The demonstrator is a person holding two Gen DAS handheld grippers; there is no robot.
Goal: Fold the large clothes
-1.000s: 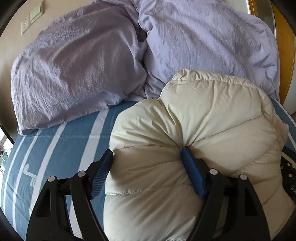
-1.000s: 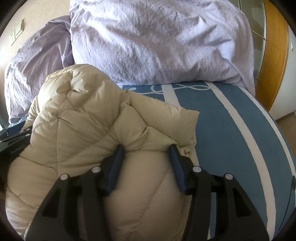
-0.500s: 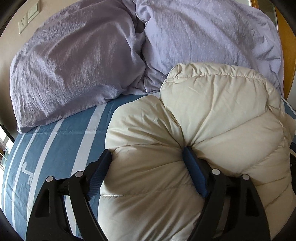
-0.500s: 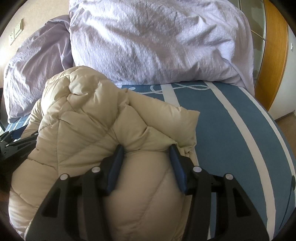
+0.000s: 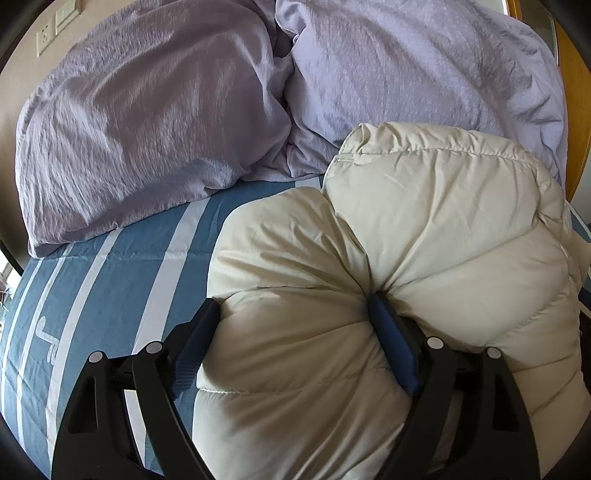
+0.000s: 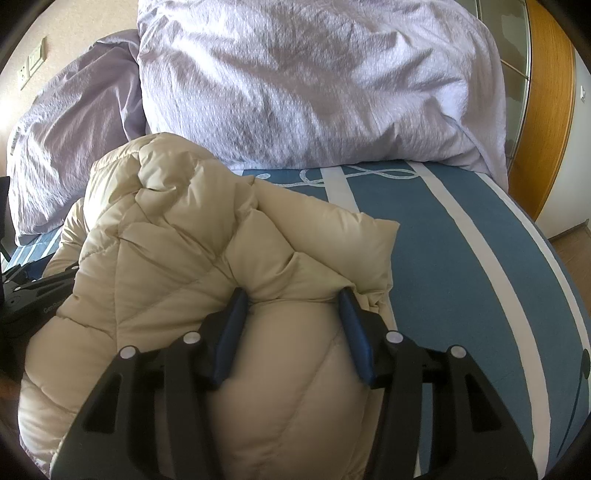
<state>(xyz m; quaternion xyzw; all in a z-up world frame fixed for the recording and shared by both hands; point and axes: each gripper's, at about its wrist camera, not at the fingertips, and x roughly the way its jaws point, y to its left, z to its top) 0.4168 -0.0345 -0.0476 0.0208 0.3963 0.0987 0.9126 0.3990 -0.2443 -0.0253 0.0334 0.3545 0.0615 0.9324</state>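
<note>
A puffy cream down jacket (image 5: 443, 240) lies bunched on the blue striped bed cover (image 5: 110, 277). My left gripper (image 5: 293, 302) holds a thick roll of it. The right pad is sunk in a deep crease and the left pad lies against the jacket's left edge, with the jaws spread wide. In the right wrist view the same jacket (image 6: 166, 240) fills the lower left. My right gripper (image 6: 292, 293) is shut on a padded fold near the jacket's right edge. The left gripper's black body (image 6: 29, 291) shows at the far left.
Two lilac pillows (image 5: 147, 129) (image 5: 406, 74) lean against the wall behind the jacket. Bare bed cover (image 6: 461, 258) stretches to the right, ending at the bed's edge. A wooden frame (image 6: 546, 110) stands at the far right. Wall switches (image 5: 66, 16) sit at the upper left.
The left gripper's jaws have spread a little wider and the jacket has puffed out between them. The jacket's left side has risen slightly in the right wrist view. The right gripper has not moved.
</note>
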